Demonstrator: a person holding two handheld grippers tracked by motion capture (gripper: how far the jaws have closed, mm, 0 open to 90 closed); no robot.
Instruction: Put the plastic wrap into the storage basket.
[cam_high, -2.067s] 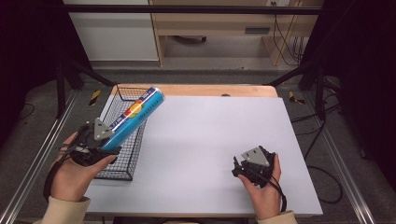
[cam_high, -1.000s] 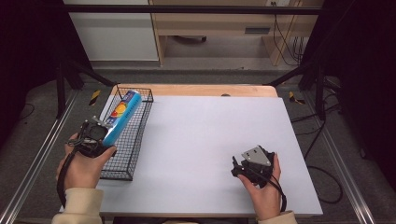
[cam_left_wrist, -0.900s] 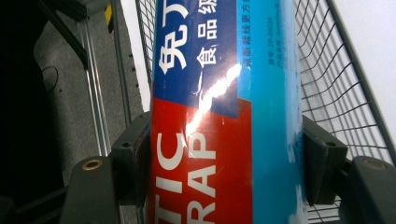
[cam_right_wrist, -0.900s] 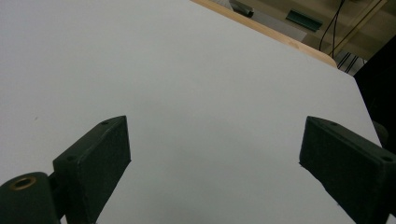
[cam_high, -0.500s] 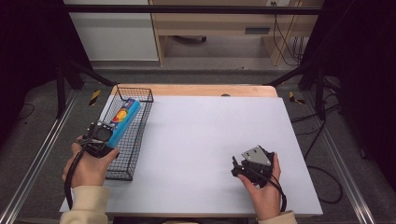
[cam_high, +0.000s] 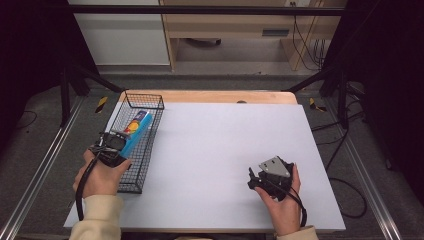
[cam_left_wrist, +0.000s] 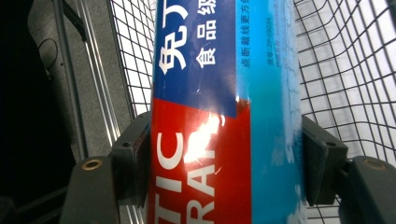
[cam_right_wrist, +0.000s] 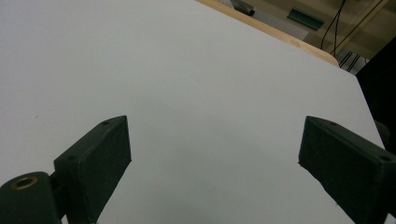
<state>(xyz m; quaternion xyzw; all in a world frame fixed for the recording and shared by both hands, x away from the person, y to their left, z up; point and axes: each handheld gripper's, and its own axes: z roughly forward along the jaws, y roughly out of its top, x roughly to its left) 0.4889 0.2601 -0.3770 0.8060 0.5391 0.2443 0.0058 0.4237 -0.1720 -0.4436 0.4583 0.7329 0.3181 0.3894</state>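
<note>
Long blue box (cam_high: 136, 131) with red band, white letters and Chinese print, glossy. Lies lengthwise inside black wire basket (cam_high: 150, 142), far end pointing to basket's far wall, near end raised a little above basket's near part, clamped between two black pads (cam_left_wrist: 135, 161).

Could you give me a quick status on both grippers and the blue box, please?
Left gripper shut on blue wrap box, inside wire basket. Right gripper open over white table. Nothing in the way.

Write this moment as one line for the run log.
left gripper: shut on blue box | box: over wire basket | right gripper: jaws open, nothing held, over white table
</note>
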